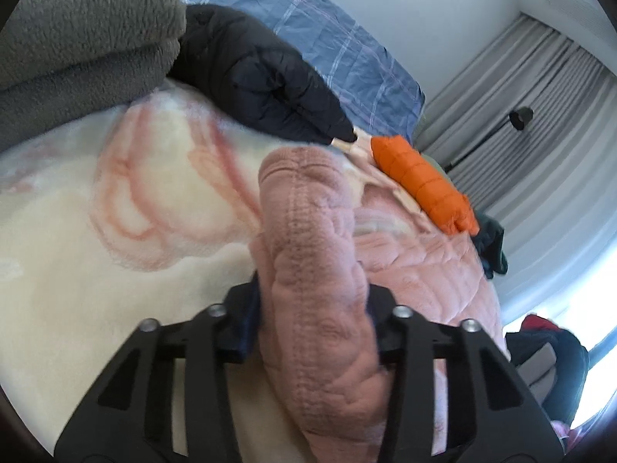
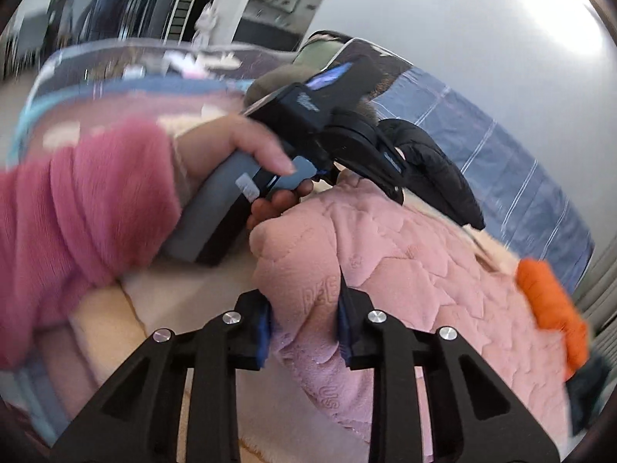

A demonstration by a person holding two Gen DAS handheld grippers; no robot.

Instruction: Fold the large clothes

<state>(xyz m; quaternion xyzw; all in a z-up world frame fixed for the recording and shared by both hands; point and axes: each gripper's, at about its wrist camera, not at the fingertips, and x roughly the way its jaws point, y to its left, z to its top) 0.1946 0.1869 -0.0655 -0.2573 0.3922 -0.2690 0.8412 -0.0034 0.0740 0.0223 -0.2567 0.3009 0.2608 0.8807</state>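
A pink quilted fleece garment (image 1: 316, 254) lies on a cream blanket with pink flowers (image 1: 115, 208) on a bed. My left gripper (image 1: 314, 324) is shut on a thick stitched fold of the garment, which runs up between the fingers. My right gripper (image 2: 304, 328) is shut on another fold of the same pink garment (image 2: 405, 270). The left gripper (image 2: 397, 193) also shows in the right wrist view, held by a hand in a pink sleeve (image 2: 77, 208), its tips at the garment's far edge.
A black puffer jacket (image 1: 262, 73), a grey fleece blanket (image 1: 77, 38) and an orange puffer garment (image 1: 424, 185) lie further back on the bed. A blue checked sheet (image 1: 327, 19) lies behind them. Grey curtains (image 1: 540, 115) and dark clothes (image 1: 547, 351) are at the right.
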